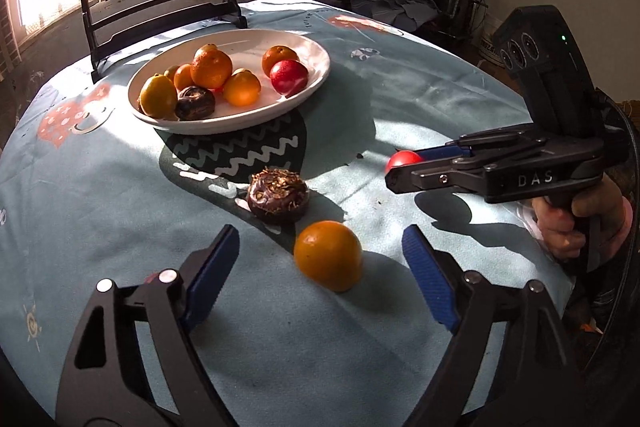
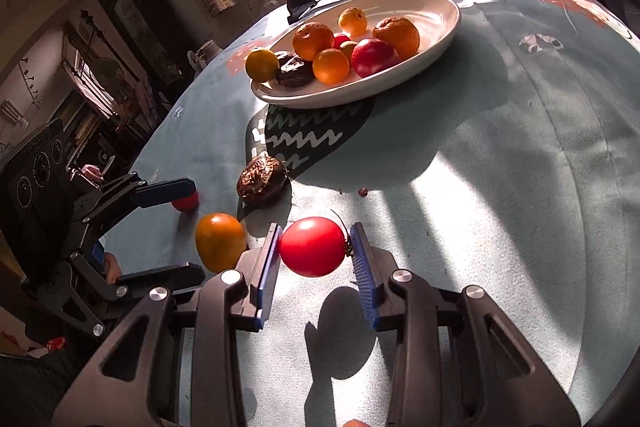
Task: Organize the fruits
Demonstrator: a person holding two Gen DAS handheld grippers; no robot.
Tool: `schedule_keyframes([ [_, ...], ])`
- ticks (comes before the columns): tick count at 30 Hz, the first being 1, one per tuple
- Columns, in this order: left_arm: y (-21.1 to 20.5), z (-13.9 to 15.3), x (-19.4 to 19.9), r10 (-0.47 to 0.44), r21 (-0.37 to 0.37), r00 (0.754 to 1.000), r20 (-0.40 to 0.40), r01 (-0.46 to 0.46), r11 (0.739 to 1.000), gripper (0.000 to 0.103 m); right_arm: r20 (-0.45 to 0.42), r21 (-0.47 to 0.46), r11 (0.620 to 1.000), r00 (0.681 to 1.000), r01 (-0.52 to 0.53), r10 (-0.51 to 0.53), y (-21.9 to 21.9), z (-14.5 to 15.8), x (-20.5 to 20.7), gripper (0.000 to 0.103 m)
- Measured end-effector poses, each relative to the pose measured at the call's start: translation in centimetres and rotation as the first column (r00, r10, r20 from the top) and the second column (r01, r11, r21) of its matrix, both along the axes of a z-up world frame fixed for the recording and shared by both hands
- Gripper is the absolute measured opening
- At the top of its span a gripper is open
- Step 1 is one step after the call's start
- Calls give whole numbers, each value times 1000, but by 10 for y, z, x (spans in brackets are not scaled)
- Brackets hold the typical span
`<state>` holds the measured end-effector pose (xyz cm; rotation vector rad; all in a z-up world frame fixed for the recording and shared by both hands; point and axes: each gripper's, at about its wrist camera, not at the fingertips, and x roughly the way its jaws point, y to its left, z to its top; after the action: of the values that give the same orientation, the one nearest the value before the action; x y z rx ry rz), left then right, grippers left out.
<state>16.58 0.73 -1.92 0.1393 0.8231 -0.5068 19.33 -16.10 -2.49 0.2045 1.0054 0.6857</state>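
Here the right gripper [image 2: 314,255] clamps a tomato [image 2: 313,246].

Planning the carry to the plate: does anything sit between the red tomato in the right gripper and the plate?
Held in the right gripper, the red tomato has only the dark brown fruit nearby, left of a straight line to the plate; the cloth between looks bare.

Red fruit [image 1: 402,159] mostly hidden behind the right gripper's fingers [image 1: 424,177]; perhaps a tomato.
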Motion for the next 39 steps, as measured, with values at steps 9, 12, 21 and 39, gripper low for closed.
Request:
schedule_keyframes([
  [9, -11, -16, 5, -34, 36, 997, -67, 36, 999, 53, -1, -11, 1000, 1000, -4, 4, 2, -1, -1, 36],
  [12, -8, -18, 9, -20, 33, 996, -86, 23, 999, 48, -3, -13, 1000, 1000, -7, 7, 2, -1, 0, 36],
  [21, -2, -21, 15, 5, 13, 993, -115, -4, 1000, 39, -5, -12, 1000, 1000, -6, 6, 3, -2, 0, 36],
  [39, 1, 19, 26, 38, 23, 999, -3, -38, 999, 39, 152, 32, 999, 988, -15, 10, 13, 45, 43, 36],
])
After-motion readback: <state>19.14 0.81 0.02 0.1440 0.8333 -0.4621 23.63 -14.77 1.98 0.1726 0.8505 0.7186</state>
